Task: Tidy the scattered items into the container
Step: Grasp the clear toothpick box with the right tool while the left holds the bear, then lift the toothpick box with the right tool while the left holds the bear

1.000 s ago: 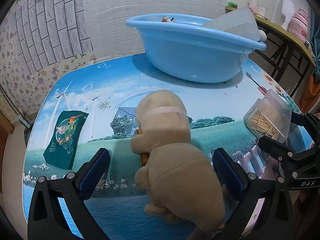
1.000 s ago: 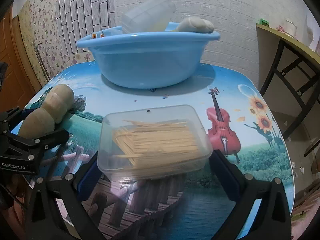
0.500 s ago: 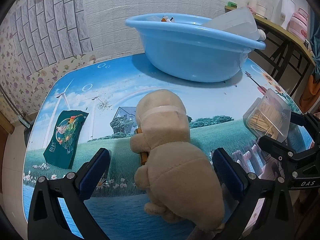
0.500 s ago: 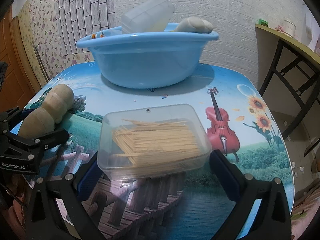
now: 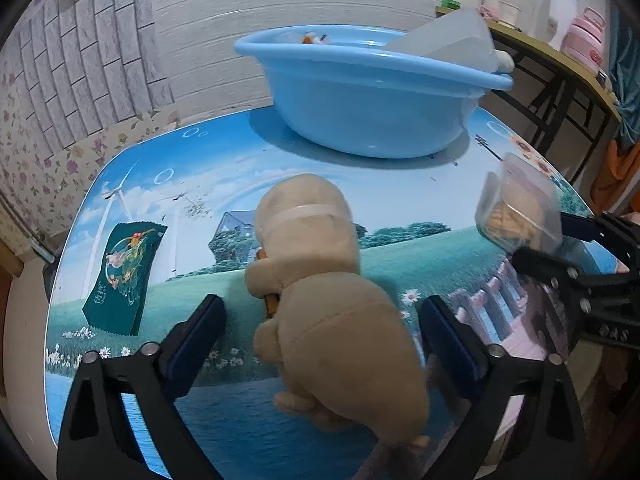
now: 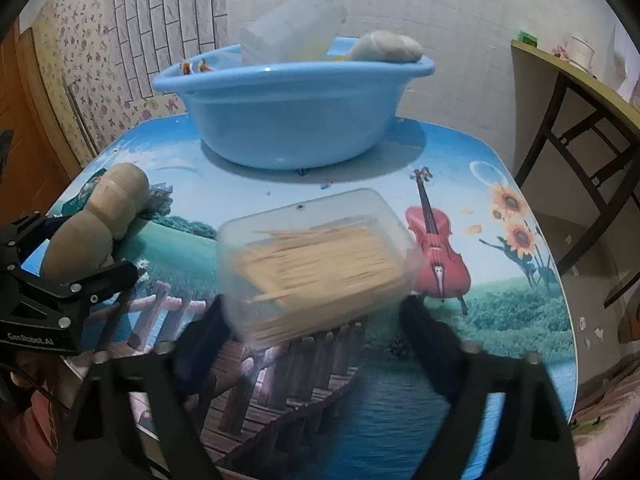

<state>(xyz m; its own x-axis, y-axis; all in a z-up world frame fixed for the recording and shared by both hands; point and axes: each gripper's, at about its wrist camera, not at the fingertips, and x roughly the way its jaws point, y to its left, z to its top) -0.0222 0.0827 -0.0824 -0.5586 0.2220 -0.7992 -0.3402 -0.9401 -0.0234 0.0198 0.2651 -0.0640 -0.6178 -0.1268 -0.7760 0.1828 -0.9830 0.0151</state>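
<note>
The left claw point(image 5: 320, 332) is closing in on the plush toy point(image 5: 324, 296) lying on the desk point(image 5: 420, 248), its pads not yet touching it. The right claw point(image 6: 316, 320) is also closing, on the clear box of sticks point(image 6: 316, 260), which looks tilted and blurred; I cannot tell whether the pads are pressing on it. The blue basin point(image 6: 292, 108) is sitting at the desk's far edge, and a green packet point(image 5: 124, 276) is lying near the left edge.

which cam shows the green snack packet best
The left wrist view: the green snack packet lies flat and unobstructed on the table's left side. In the right wrist view only a sliver shows behind the plush toy.
</note>
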